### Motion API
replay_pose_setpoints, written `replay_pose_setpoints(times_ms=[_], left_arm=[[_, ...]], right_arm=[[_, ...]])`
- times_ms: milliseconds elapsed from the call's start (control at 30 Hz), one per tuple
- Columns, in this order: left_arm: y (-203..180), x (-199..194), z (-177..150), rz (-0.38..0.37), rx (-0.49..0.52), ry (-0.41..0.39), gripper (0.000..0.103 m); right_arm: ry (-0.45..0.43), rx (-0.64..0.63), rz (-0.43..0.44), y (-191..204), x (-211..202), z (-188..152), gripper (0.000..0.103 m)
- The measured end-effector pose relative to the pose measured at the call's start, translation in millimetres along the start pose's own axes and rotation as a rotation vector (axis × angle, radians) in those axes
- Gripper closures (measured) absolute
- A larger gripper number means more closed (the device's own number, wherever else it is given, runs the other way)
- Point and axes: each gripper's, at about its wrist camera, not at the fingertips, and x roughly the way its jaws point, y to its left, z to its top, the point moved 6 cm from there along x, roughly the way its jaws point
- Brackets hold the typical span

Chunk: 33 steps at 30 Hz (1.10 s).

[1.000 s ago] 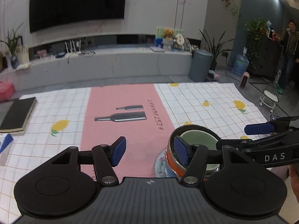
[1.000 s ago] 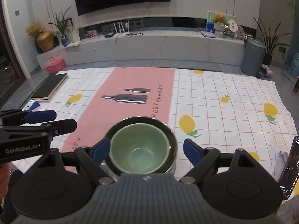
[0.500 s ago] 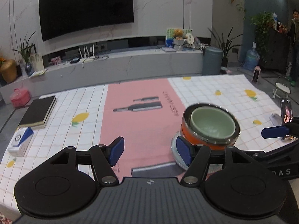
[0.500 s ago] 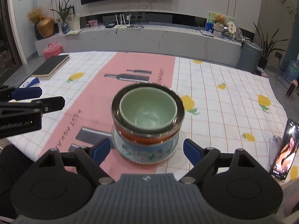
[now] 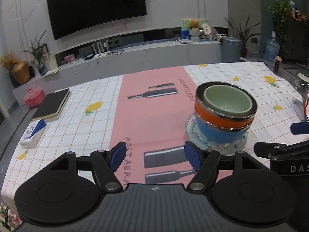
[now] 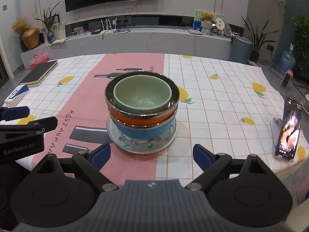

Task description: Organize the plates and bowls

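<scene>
Glossy pale-green bowl (image 6: 142,94) nested in a metal-rimmed orange bowl (image 6: 142,118) and blue bowl (image 6: 143,131), stacked on a scallop-edged floral plate (image 6: 141,145) on the desk's checked lemon-print cloth (image 6: 222,89); left hand-held gripper (image 5: 155,155) and right hand-held gripper (image 6: 151,154) both released, empty, near the stack.
</scene>
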Motion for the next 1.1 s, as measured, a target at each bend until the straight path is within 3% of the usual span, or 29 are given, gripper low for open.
replay_pose_setpoints(times_ms=[333,1100], left_arm=[[0,0,-12,0.017,-0.011,0.042,0.022],[3,1,-16,0.009,-0.032,0.047,0.022]], right_arm=[[-0.018,0.024,-0.013,7,-6,-15,0.013],[-0.009,0.012,-0.024,10,-4,-14,0.012]])
